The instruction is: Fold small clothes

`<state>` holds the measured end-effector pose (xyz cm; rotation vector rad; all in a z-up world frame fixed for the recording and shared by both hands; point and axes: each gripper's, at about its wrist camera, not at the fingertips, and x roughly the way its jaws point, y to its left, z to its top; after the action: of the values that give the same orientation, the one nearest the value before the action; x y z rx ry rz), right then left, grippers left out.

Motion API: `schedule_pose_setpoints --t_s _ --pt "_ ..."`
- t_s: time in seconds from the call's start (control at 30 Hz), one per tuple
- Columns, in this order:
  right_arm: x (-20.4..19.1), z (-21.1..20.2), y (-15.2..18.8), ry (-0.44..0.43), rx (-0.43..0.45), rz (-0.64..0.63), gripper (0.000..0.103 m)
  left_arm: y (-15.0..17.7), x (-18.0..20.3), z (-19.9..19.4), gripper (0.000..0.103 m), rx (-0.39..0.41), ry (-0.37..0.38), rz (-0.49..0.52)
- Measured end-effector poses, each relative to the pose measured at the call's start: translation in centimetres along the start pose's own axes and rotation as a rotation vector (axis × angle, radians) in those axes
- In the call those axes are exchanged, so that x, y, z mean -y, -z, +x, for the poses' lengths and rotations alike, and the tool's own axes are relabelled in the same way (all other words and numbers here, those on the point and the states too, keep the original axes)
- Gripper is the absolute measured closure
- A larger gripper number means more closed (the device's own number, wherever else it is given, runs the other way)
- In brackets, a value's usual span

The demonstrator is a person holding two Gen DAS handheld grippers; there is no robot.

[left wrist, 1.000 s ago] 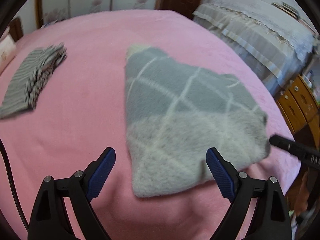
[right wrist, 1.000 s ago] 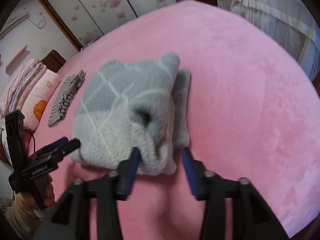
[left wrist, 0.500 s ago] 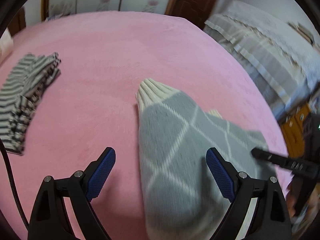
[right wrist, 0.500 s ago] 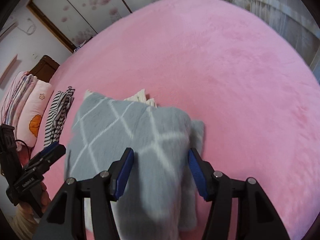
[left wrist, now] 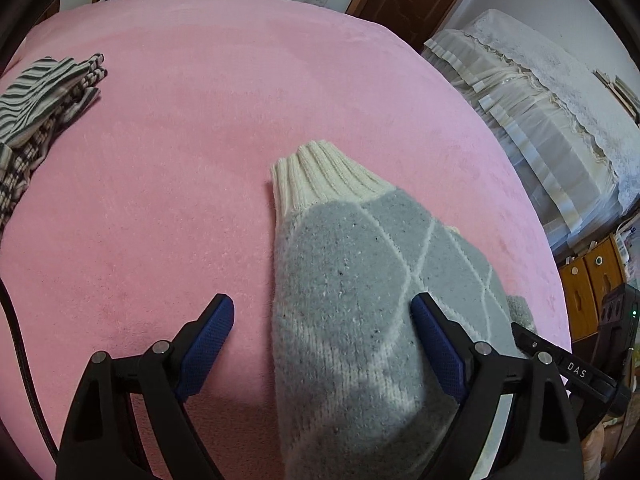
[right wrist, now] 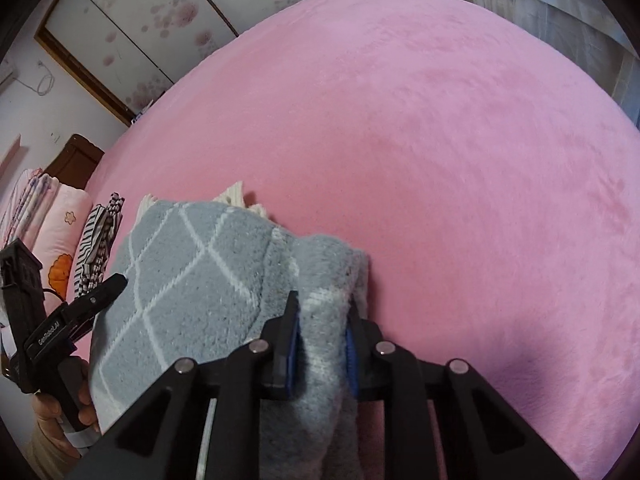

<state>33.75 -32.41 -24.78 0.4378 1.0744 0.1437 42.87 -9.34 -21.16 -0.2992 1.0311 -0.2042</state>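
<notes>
Left hand-held gripper (left wrist: 322, 344) stands released astride the grey sweater's (left wrist: 360, 300) near edge on the pink bed (left wrist: 200, 120); right hand-held gripper (right wrist: 320, 344) pinches a bunched fold ahead of it — likely mid-fold, next laying that edge over squarely.

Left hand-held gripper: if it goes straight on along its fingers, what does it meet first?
Probably the grey diamond-patterned knit sweater: it already lies between the open fingers of the left hand-held gripper, nearer the right one. Beyond its cream ribbed cuff is only the pink plush bedspread. Height above the knit is unclear.
</notes>
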Motion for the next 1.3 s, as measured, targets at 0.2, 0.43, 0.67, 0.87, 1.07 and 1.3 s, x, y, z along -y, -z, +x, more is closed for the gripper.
schedule_pose_setpoints --t_s 0.2,0.43,0.67,0.87,1.07,1.3 --pt "-1.3 -1.0 -0.3 0.033 0.018 -0.044 0.079 -0.6 0.9 -1.1 0.014 0.011 -0.05 0.05" --pt "-4.5 -5.4 0.8 0.106 0.084 -0.157 0.064 -0.5 3.5 -5.4 0.014 0.028 -0.097 0.133" --pt "-7.8 -9.3 2.5 0.17 0.129 -0.273 0.029 0.8 6.5 -10.1 0.013 0.077 -0.089 0.225" --pt "-10.1 -10.4 5.7 0.191 0.189 -0.413 0.03 4.1 6.5 -10.9 0.013 0.061 -0.096 0.224" --pt "-8.3 -7.9 7.9 0.167 0.094 -0.398 0.089 7.6 5.3 -8.3 0.013 -0.005 -0.126 0.214" --pt "-6.8 -8.1 7.6 0.121 0.072 -0.354 0.089 8.0 3.5 -7.4 0.013 -0.023 -0.08 0.166"
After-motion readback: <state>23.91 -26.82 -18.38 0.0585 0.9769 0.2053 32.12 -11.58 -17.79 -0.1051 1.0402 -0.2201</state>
